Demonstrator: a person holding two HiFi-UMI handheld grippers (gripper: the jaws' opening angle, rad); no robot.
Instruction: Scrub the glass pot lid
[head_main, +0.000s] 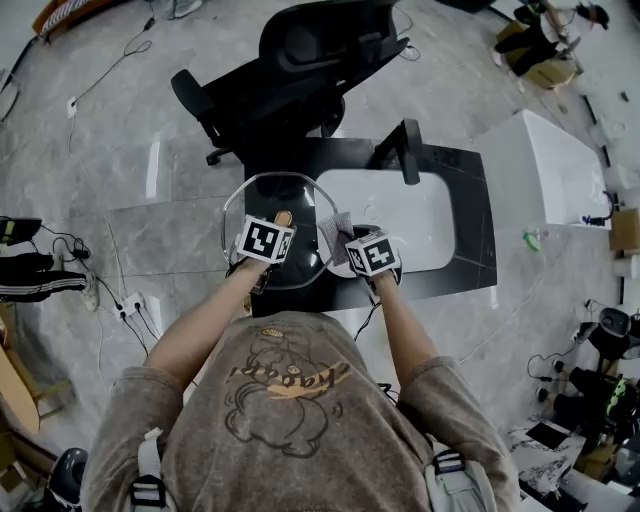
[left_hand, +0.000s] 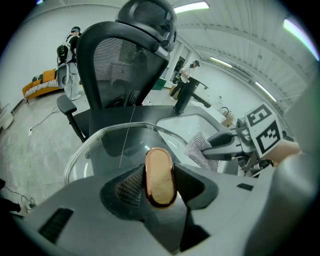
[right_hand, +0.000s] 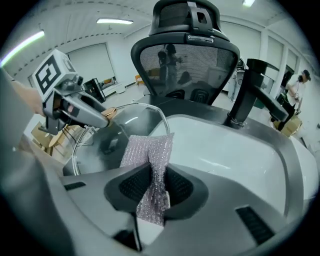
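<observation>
The glass pot lid (head_main: 285, 195) is held tilted over the counter's left end, beside the sink. My left gripper (head_main: 281, 223) is shut on its copper-coloured knob (left_hand: 160, 176), and the clear dome (left_hand: 115, 145) spreads out beyond the jaws. My right gripper (head_main: 350, 240) is shut on a silvery scrubbing cloth (right_hand: 150, 165), whose free end sits at the lid's right rim (right_hand: 162, 117). From the left gripper view the cloth (left_hand: 200, 147) and right gripper (left_hand: 220, 145) show at the right. The right gripper view has the left gripper (right_hand: 100, 116) at the left.
A white sink (head_main: 420, 215) is set in a black counter (head_main: 470, 200), with a black faucet (head_main: 408, 150) at its far side. A black mesh office chair (head_main: 300, 70) stands just behind the counter. Cables and boxes lie on the grey floor around.
</observation>
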